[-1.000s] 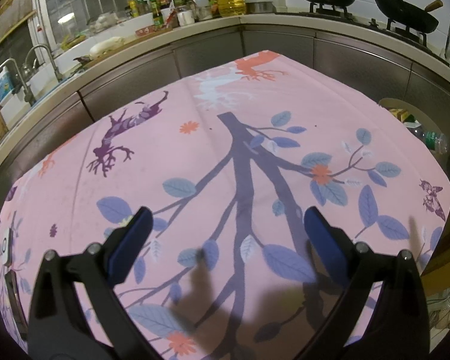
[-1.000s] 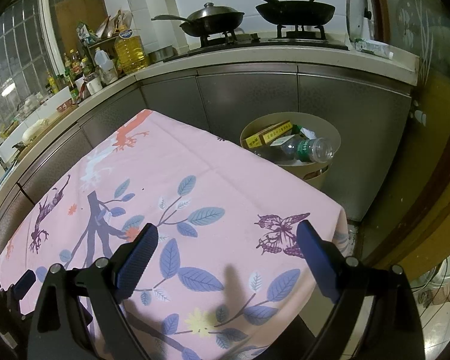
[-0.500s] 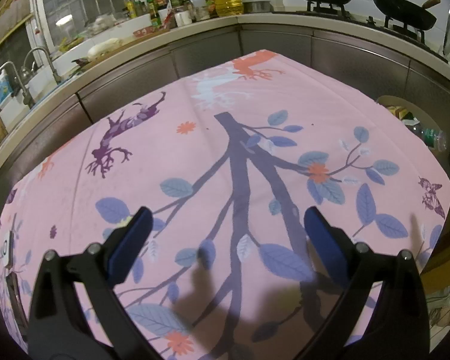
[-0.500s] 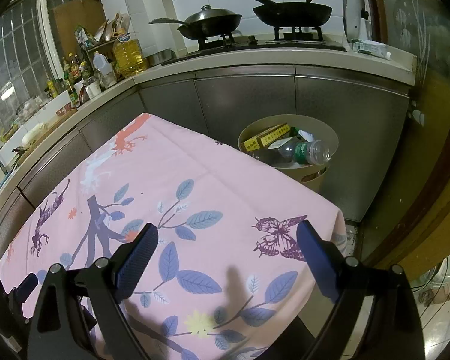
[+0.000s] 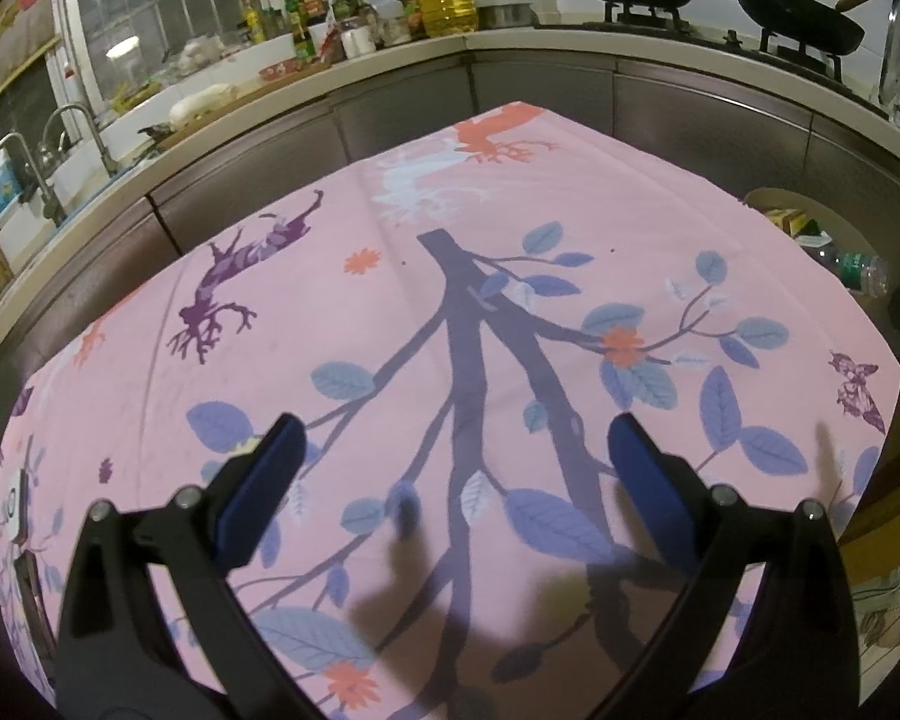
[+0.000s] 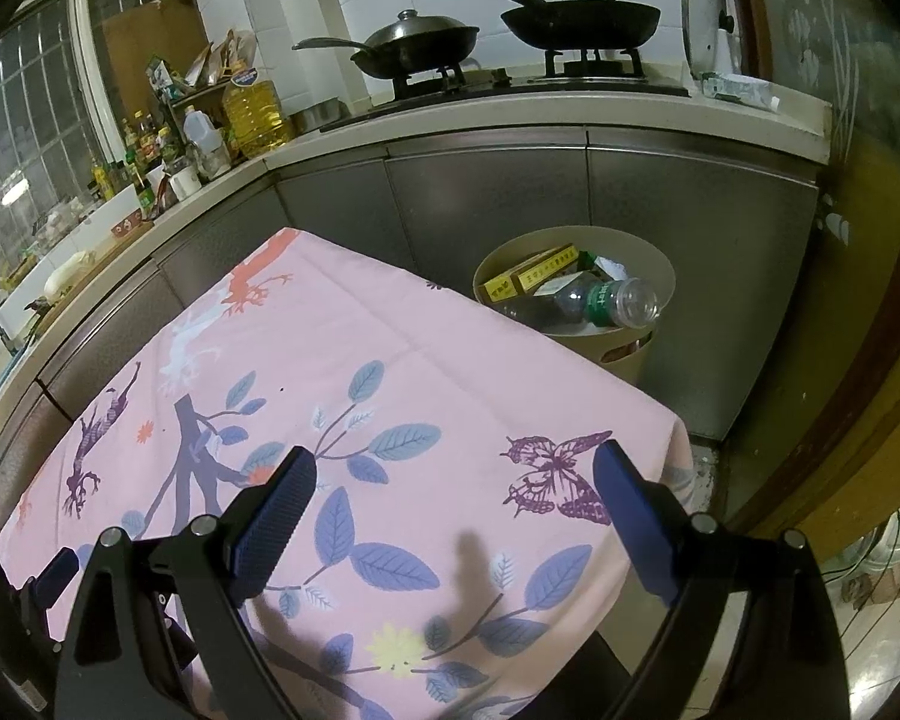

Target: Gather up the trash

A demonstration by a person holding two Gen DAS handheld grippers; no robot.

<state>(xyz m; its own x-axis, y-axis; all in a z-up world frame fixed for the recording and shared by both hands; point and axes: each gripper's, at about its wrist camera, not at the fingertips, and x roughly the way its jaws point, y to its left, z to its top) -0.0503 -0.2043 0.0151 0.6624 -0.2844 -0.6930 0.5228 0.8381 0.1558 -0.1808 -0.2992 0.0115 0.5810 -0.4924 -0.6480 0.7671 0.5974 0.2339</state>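
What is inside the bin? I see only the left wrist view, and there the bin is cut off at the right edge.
Observer: In the right wrist view the bin holds a clear plastic bottle lying across the top.
Operator: Anything else in it?
Observer: Yellow boxes and crumpled paper.
Operator: Does the right gripper hold something?
Observer: No, the right gripper is open and empty above the pink tablecloth.

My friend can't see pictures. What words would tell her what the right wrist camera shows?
Open black tongs with blue pads hover empty over a table covered by a pink cloth printed with leaves and a butterfly. Past the table's far edge, a beige bin holds a plastic bottle and yellow boxes. Behind it, two dark pans sit on a stove.
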